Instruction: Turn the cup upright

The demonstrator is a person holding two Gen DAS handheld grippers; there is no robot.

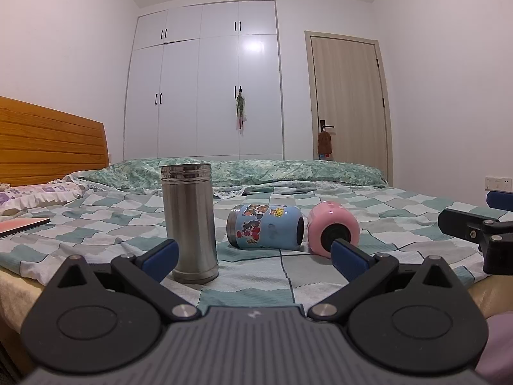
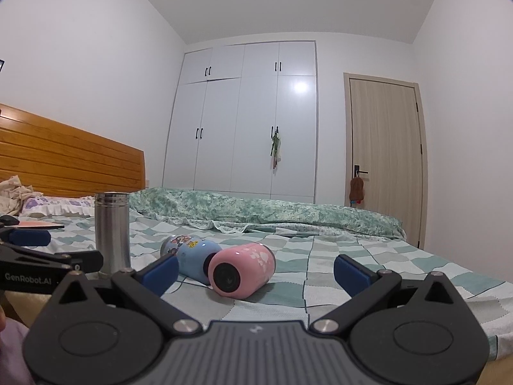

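Observation:
A steel cup (image 1: 189, 221) stands upright on the checked bedspread (image 1: 256, 269). A blue cartoon cup (image 1: 265, 227) and a pink cup (image 1: 333, 231) lie on their sides next to each other. My left gripper (image 1: 255, 253) is open and empty, just short of the cups, its left finger beside the steel cup. In the right wrist view the steel cup (image 2: 113, 233) stands at left, and the blue cup (image 2: 189, 253) lies behind the pink cup (image 2: 242, 271). My right gripper (image 2: 256, 271) is open and empty, facing the pink cup's open end.
A wooden headboard (image 1: 48, 138) and pillows are at left. A folded green quilt (image 1: 256, 173) lies along the far side. A flat pink-topped item (image 1: 22, 223) rests at left. The other gripper (image 1: 481, 231) shows at right in the left wrist view. Wardrobe and door stand behind.

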